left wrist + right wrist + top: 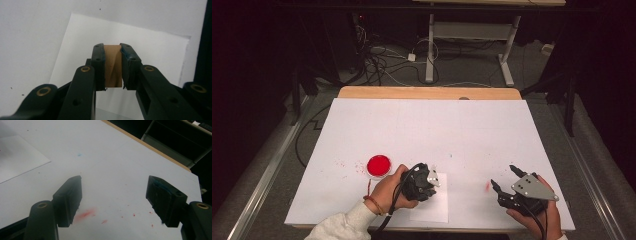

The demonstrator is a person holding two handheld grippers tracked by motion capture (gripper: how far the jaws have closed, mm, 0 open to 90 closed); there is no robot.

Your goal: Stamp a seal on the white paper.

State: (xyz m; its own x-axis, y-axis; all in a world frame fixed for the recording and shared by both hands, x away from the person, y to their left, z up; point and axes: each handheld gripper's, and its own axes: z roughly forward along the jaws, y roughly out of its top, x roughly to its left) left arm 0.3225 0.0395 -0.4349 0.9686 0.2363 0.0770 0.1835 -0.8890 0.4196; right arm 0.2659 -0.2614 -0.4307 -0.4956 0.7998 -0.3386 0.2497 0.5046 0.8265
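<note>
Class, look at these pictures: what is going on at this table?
A person works with a gripper in each hand. The left gripper is shut on a small brown block, held above a sheet of paper. A red dish sits beside that hand. The right gripper rests open over red smears on the table, holding nothing.

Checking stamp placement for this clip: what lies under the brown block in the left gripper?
Under the brown block, clamped in the left gripper, lies a white paper sheet on the table. The block's underside is covered.
</note>
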